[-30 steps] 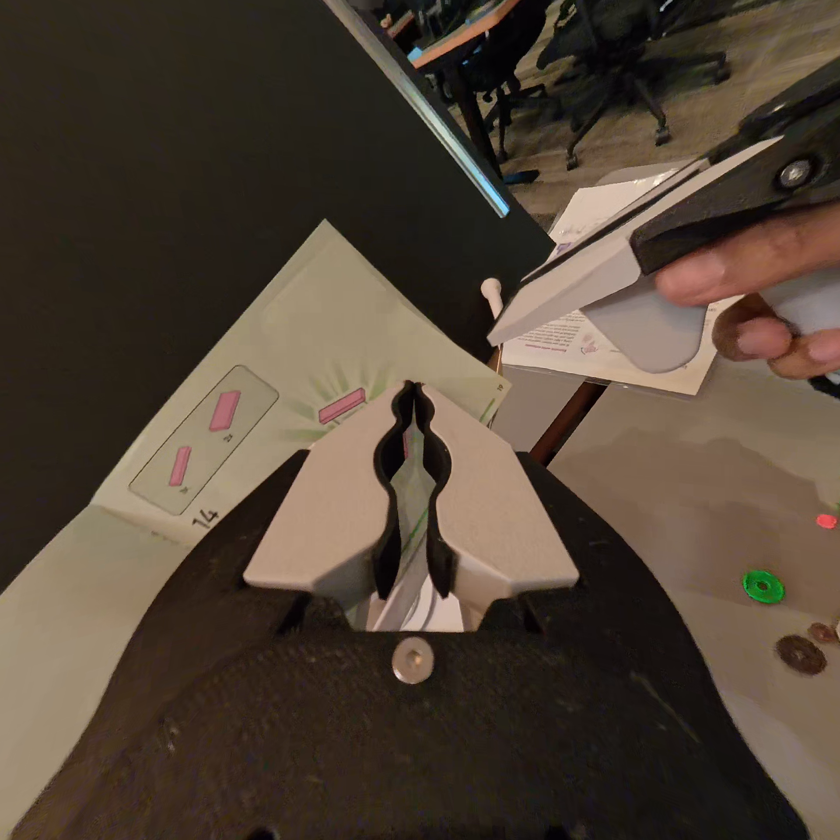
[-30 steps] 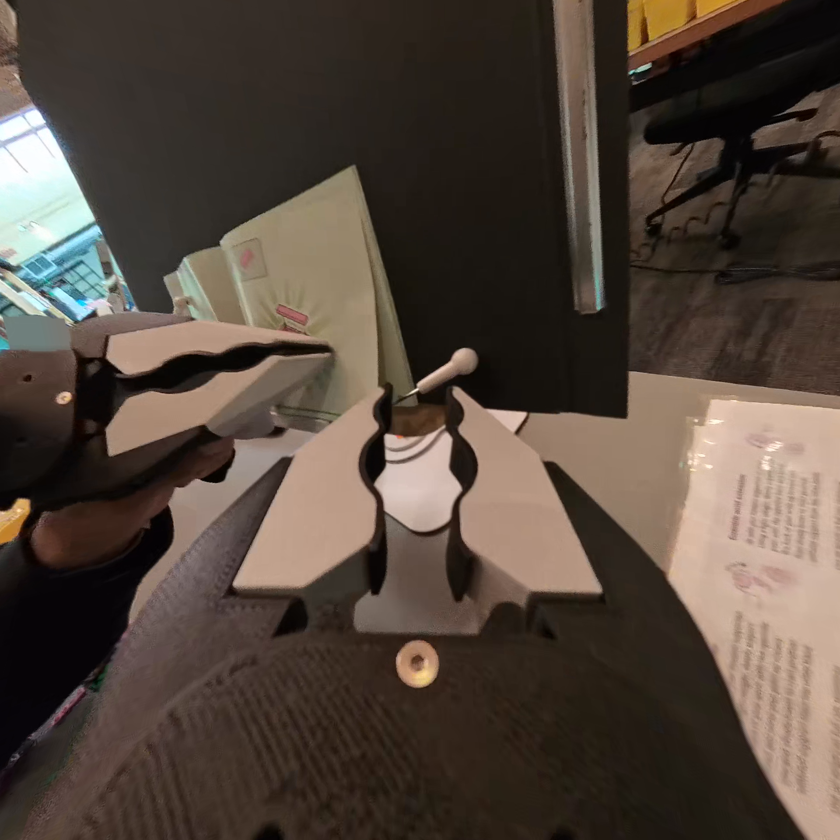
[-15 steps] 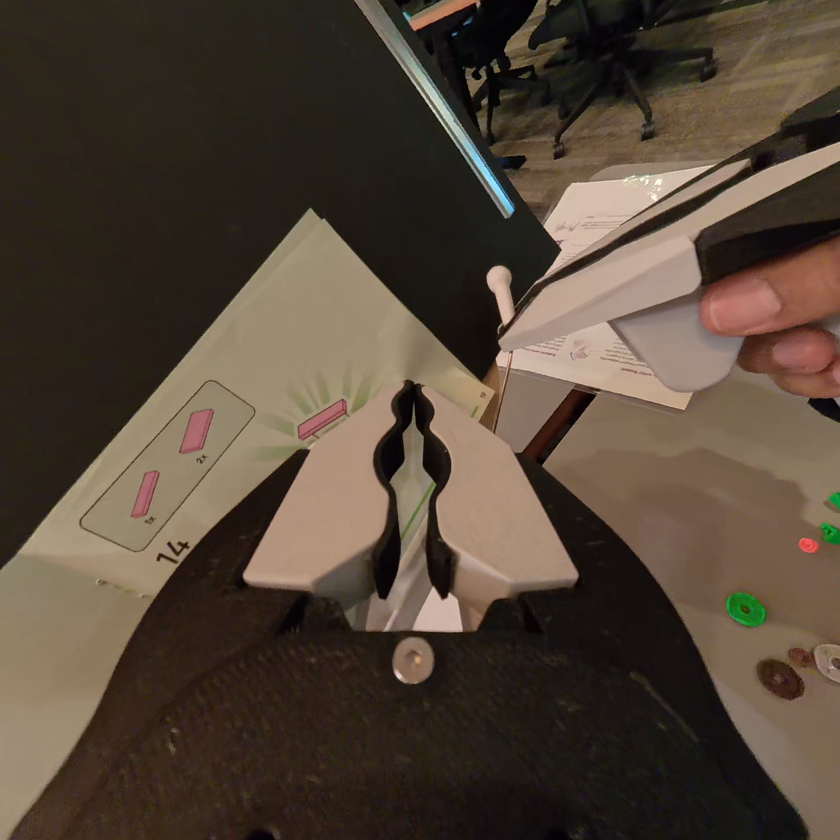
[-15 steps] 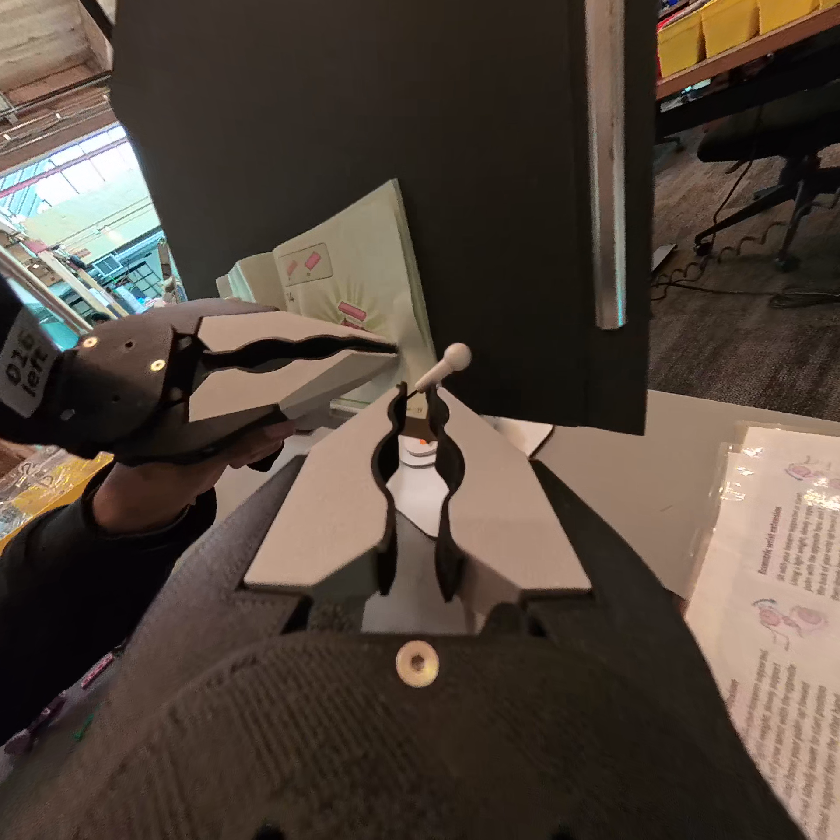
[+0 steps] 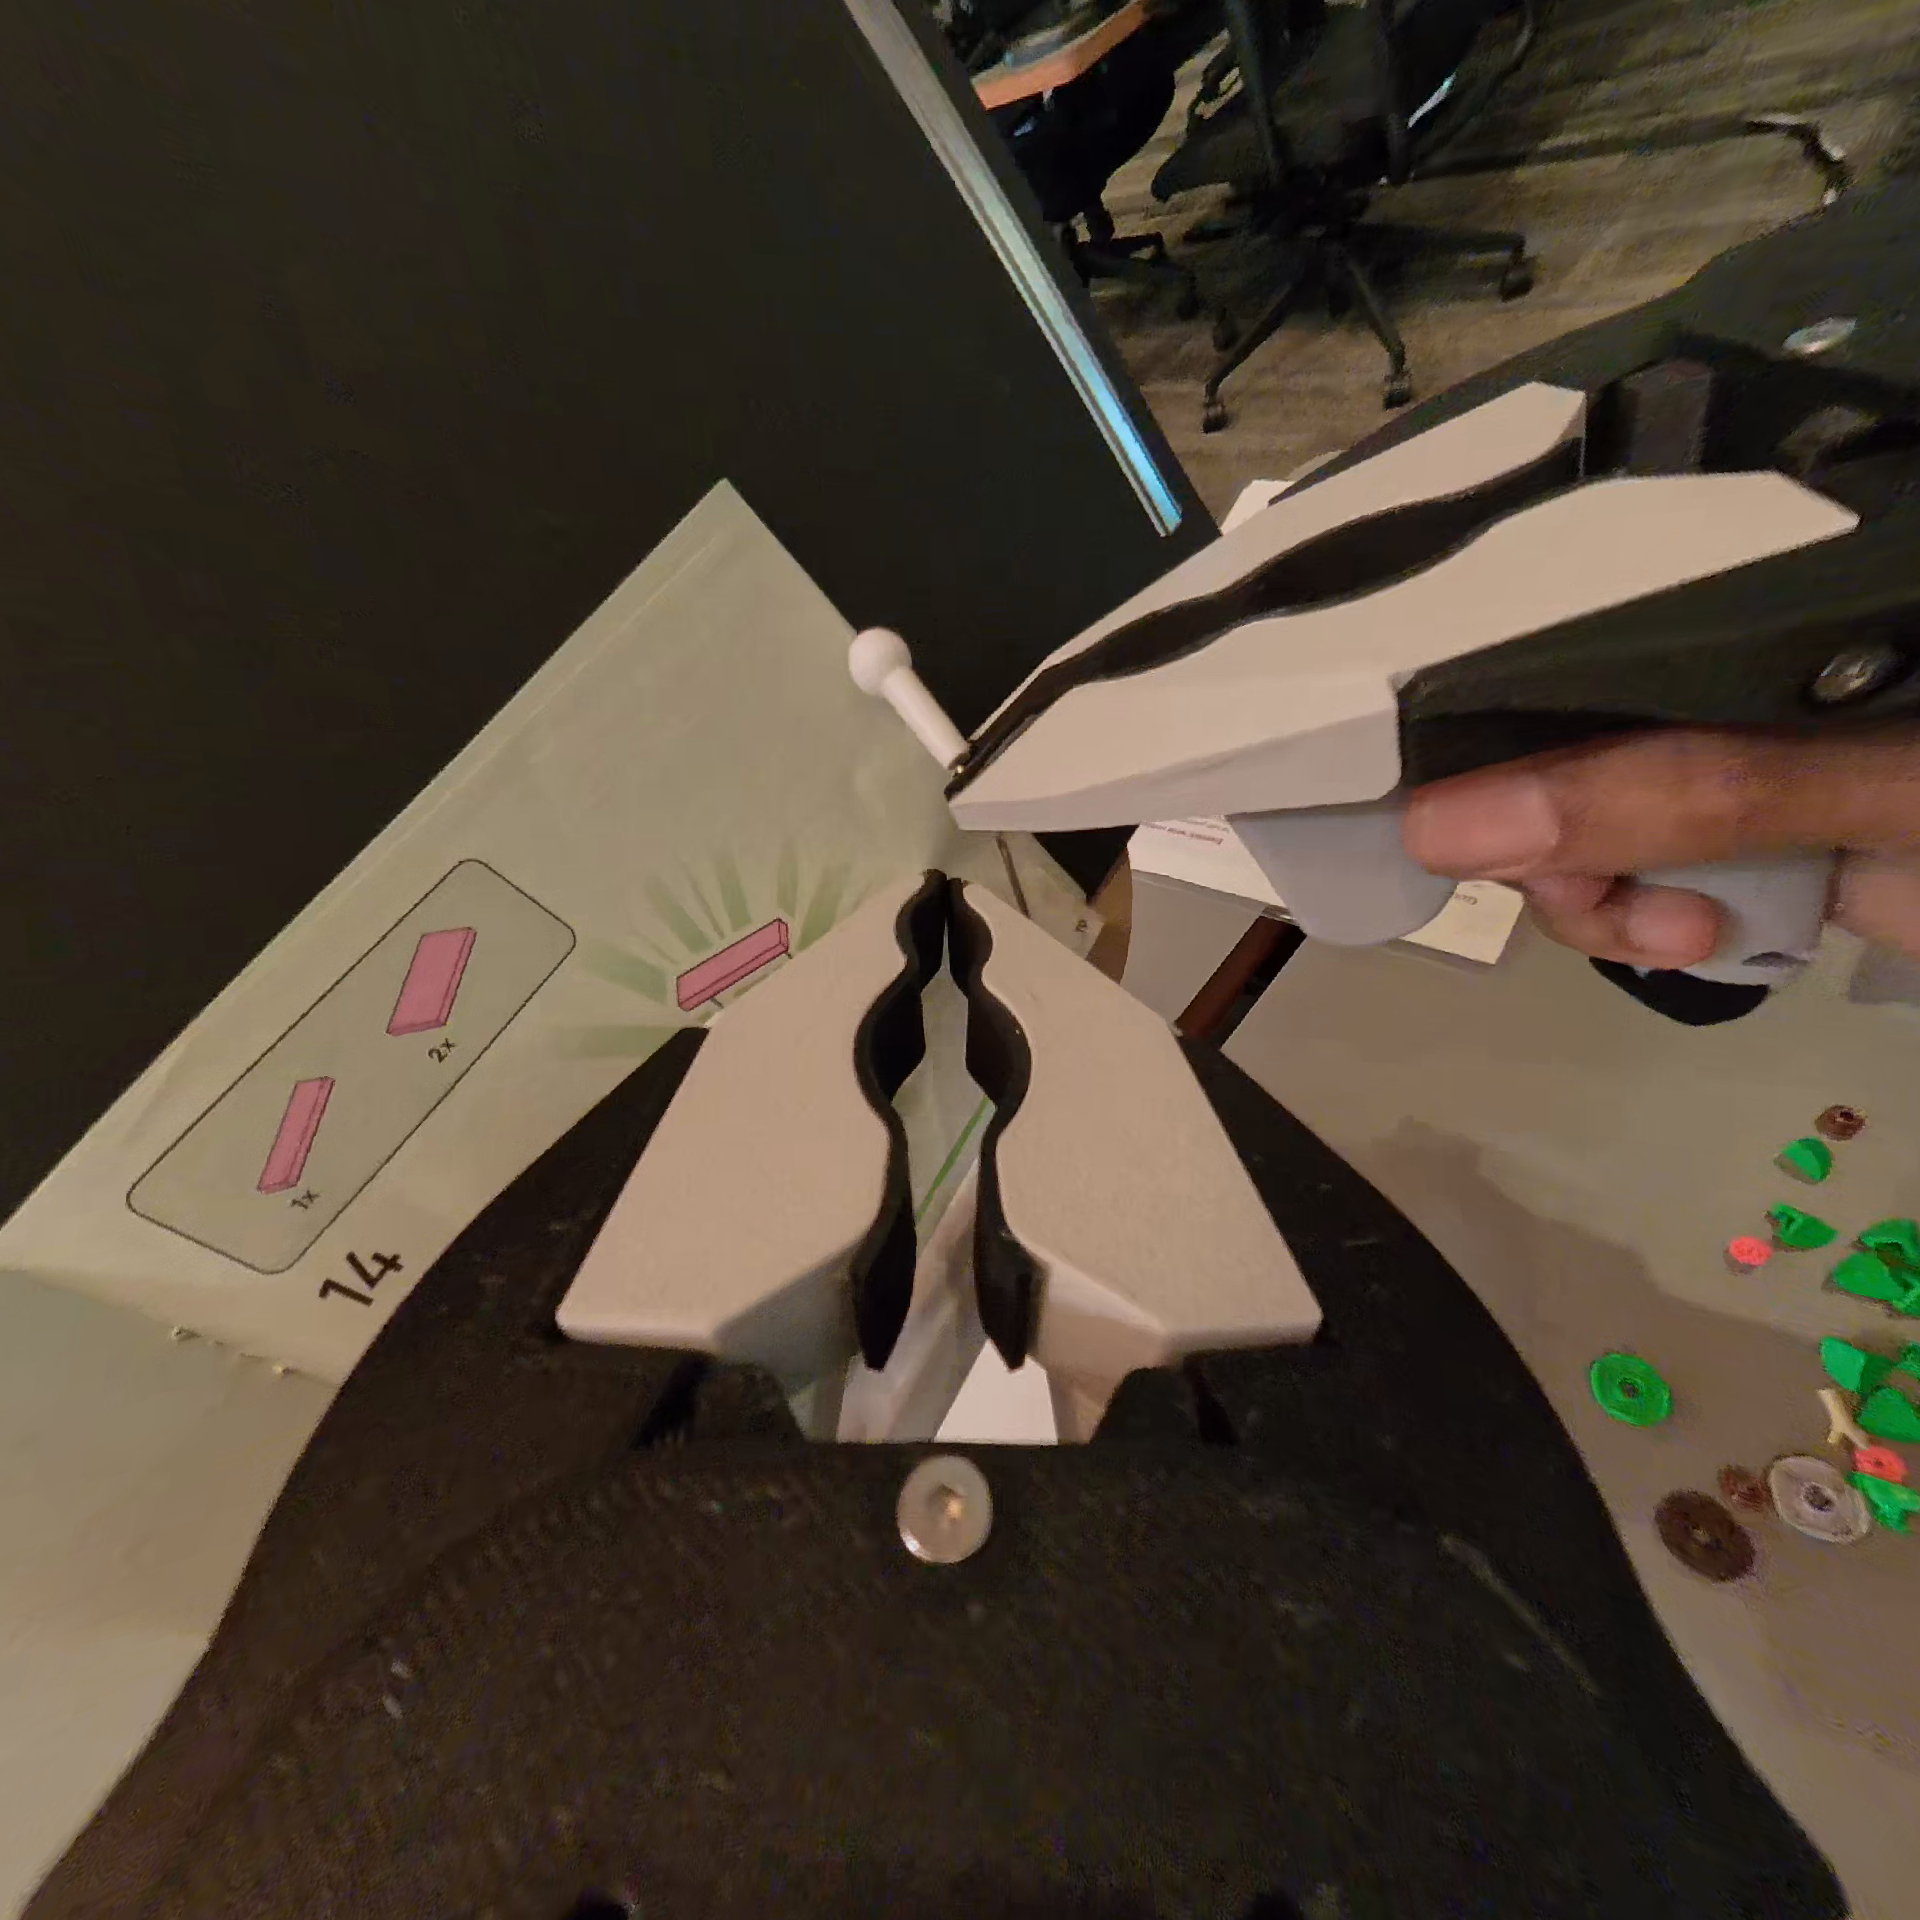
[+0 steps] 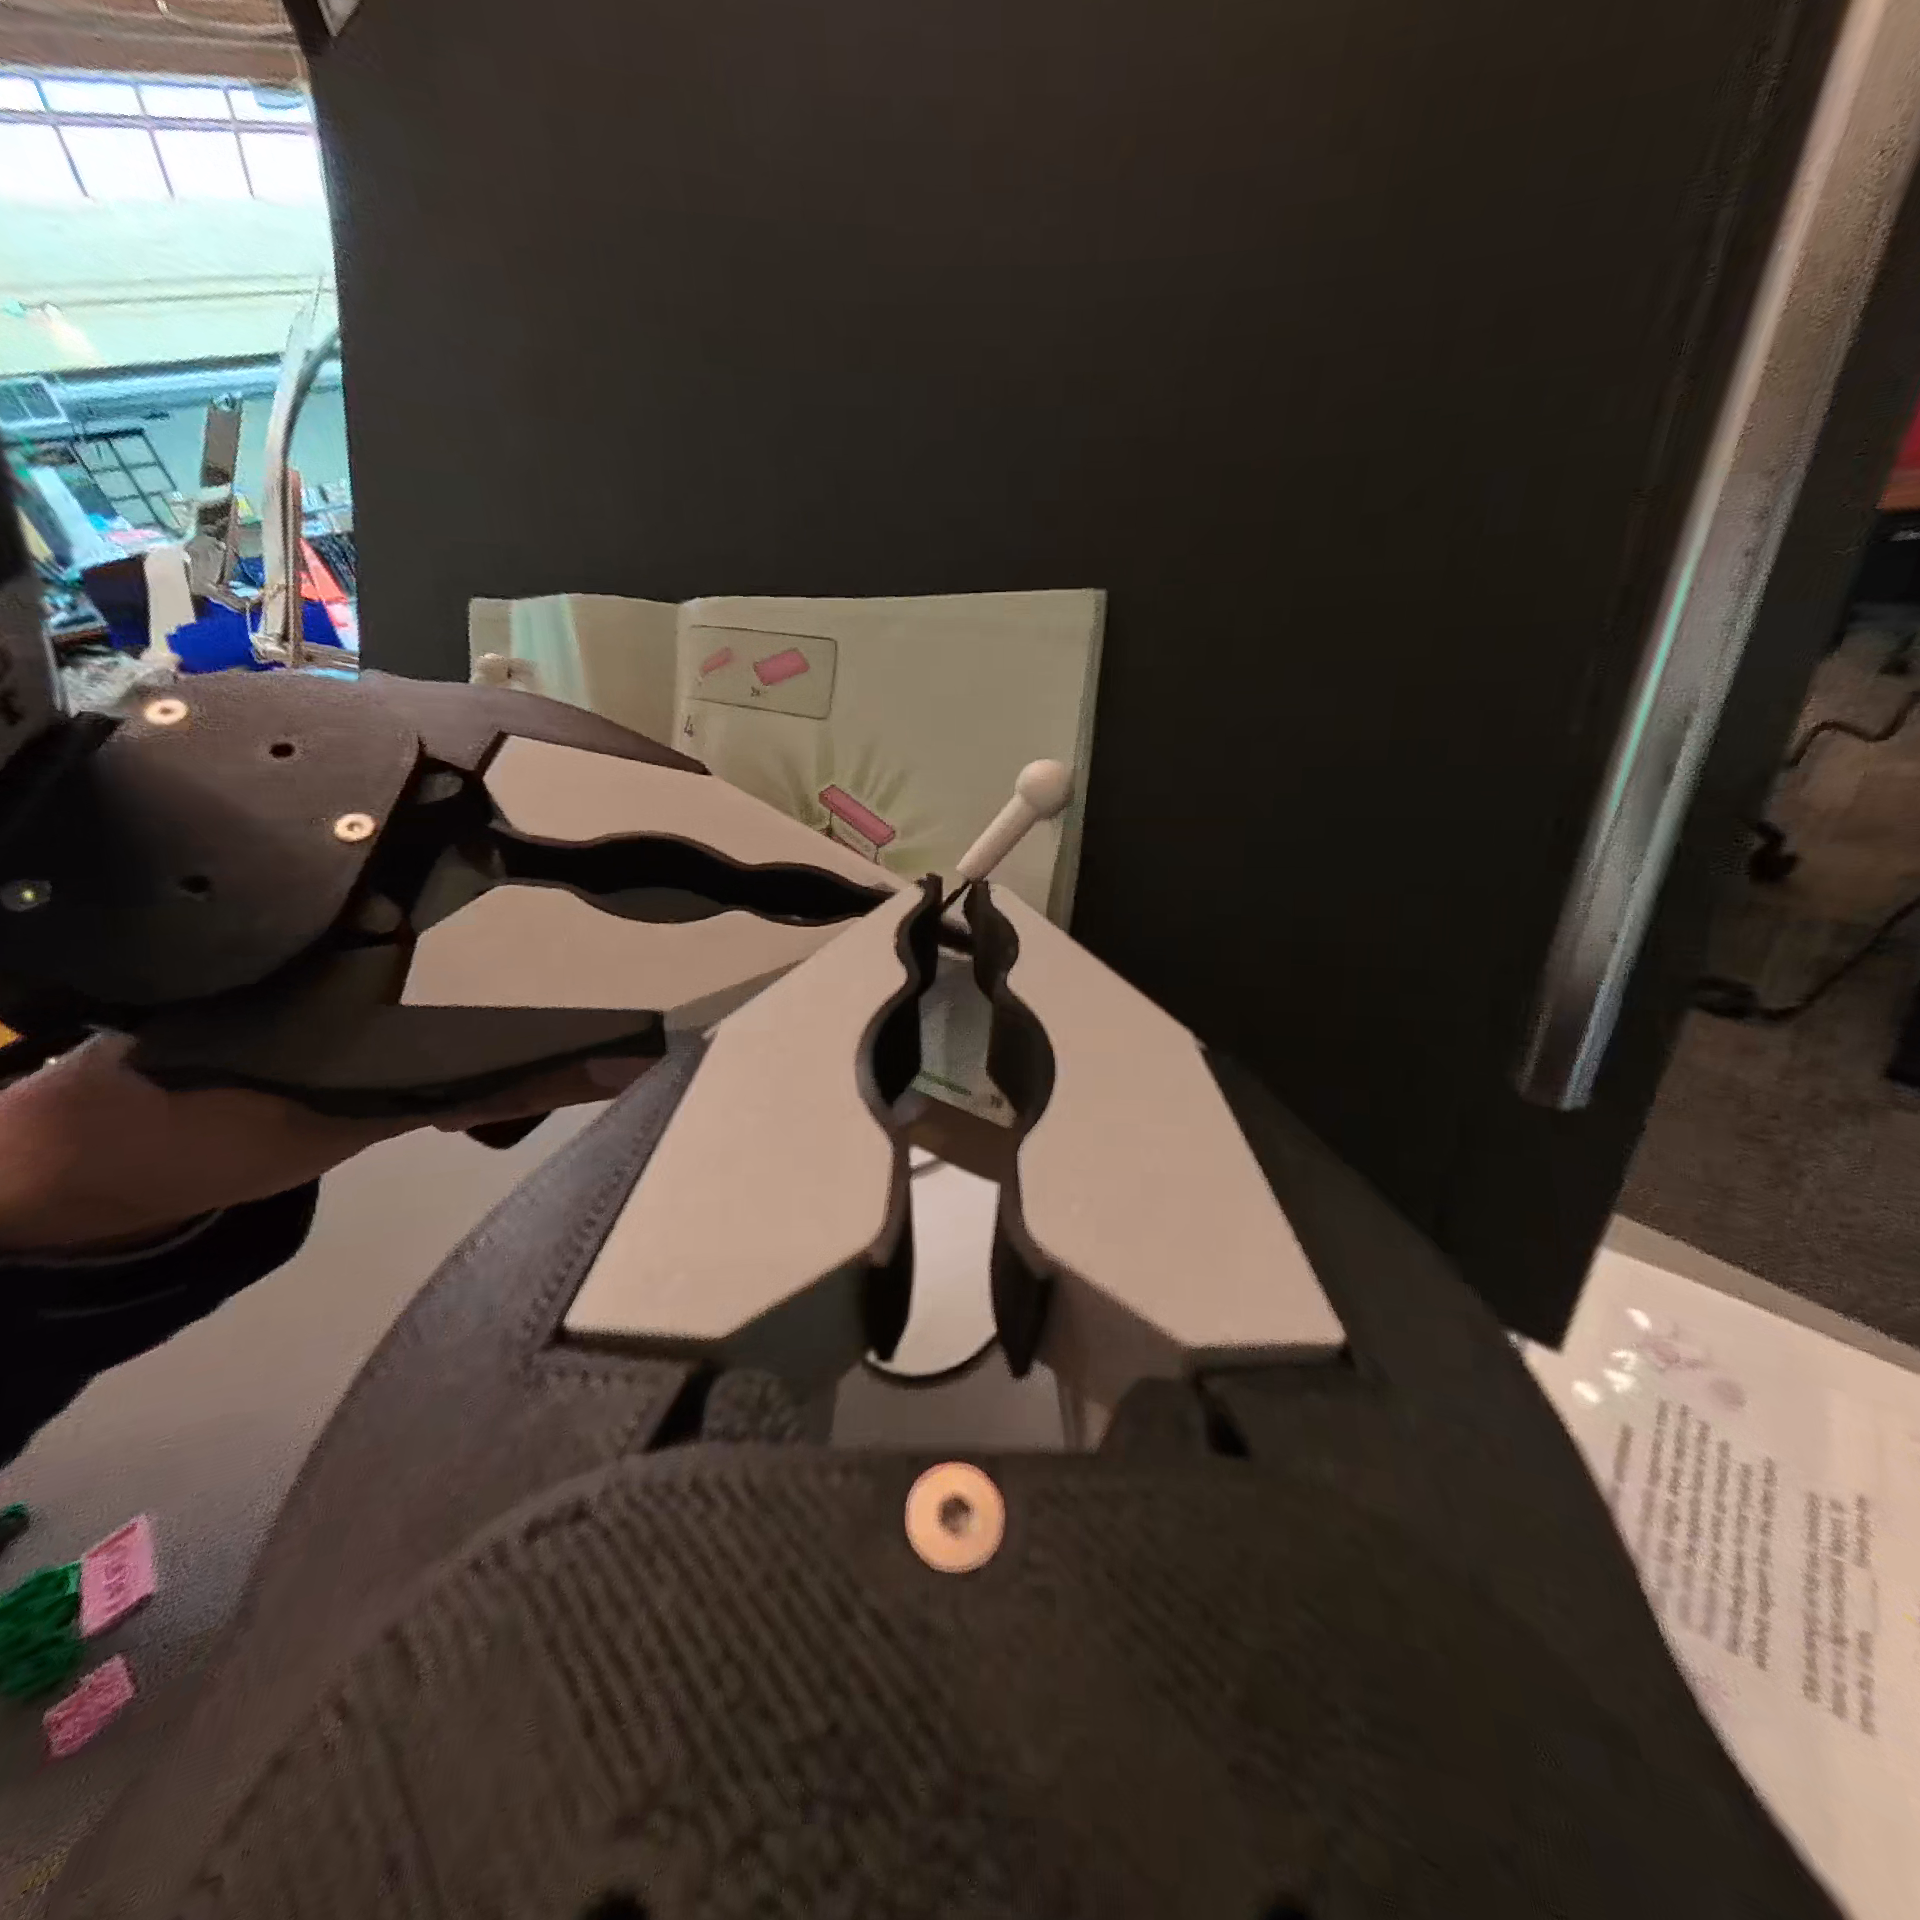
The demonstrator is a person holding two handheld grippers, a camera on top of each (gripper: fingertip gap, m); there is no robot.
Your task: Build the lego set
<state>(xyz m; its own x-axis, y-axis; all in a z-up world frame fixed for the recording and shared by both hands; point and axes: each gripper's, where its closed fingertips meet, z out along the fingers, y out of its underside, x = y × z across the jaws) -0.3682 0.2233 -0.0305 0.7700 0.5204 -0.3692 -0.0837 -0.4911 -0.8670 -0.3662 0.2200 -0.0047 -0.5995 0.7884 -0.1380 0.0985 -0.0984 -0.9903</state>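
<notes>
The open pale-green instruction booklet [image 5: 623,831] leans against a black board [image 5: 416,312]; it also shows in the right wrist view [image 6: 935,707]. My left gripper [image 5: 948,894] is shut at the booklet's lower right corner, with a page edge running between its fingers. A white ball-tipped pin [image 5: 883,675] sticks up beside the booklet's right edge. My right gripper [image 6: 951,894] is shut on the thin stem of this pin [image 6: 1023,805]. It reaches in from the right in the left wrist view [image 5: 966,784]. The two gripper tips nearly touch.
Loose green pieces [image 5: 1870,1268], a green round piece [image 5: 1629,1415] and a brown round piece [image 5: 1704,1550] lie on the grey table at the right. Pink tiles [image 6: 116,1569] lie at the left. A printed sheet [image 6: 1766,1558] lies at the right. Office chairs [image 5: 1299,156] stand beyond. The tips of both grippers are at nearly the same place.
My right gripper has moved in to the white pin and closed from open onto its stem. My left gripper has stayed shut at the booklet's corner.
</notes>
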